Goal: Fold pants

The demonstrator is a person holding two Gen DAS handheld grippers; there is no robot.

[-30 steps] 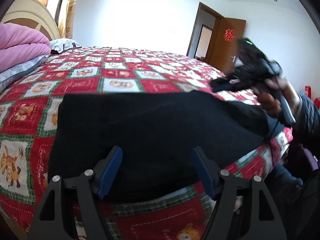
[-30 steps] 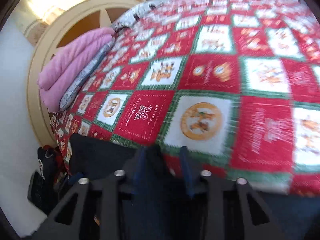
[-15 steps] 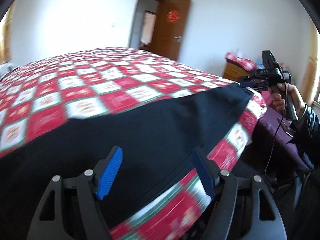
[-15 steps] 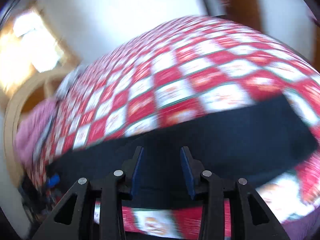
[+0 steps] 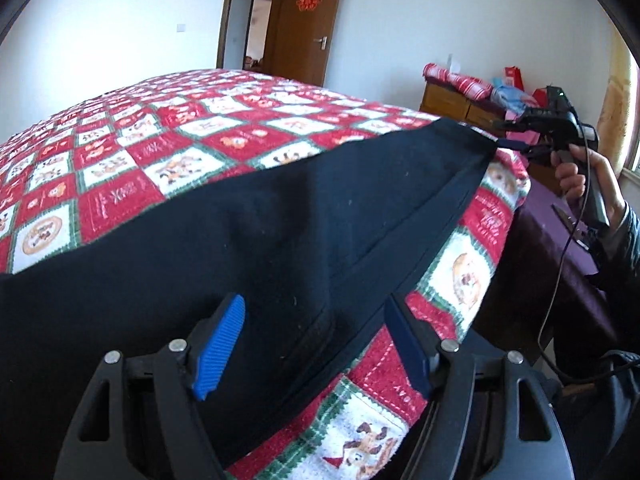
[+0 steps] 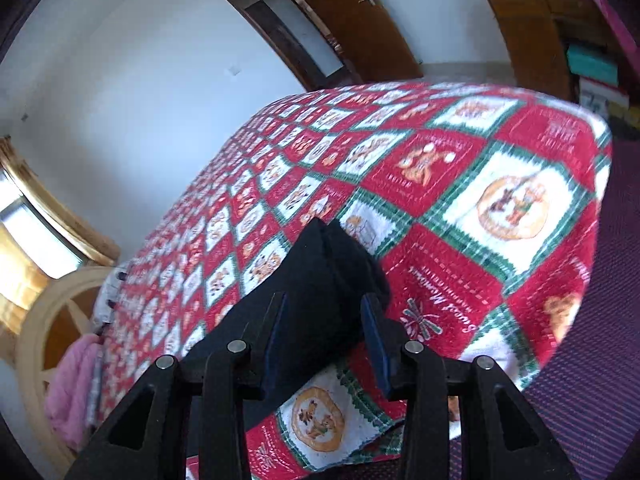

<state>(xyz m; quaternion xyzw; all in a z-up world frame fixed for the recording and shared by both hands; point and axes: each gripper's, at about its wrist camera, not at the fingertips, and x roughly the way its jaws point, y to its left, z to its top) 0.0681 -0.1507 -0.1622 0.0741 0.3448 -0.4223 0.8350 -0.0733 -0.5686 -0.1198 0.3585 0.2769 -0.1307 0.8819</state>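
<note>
Bedroom scene: a bed under a red Christmas-patterned quilt [image 5: 168,168] carries black pants [image 5: 240,248] laid long along its near edge. Low in the frame, the left gripper [image 5: 316,344] hovers spread over the cloth, holding nothing. At the far right, the right gripper [image 6: 323,336] gapes around the pants' end, not pinching. No cross fold shows yet; that likely remains.

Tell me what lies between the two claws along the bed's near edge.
Only the black pants, stretched flat on the quilt from the left claw to the right claw at the far end. The left wrist view shows it.
</note>
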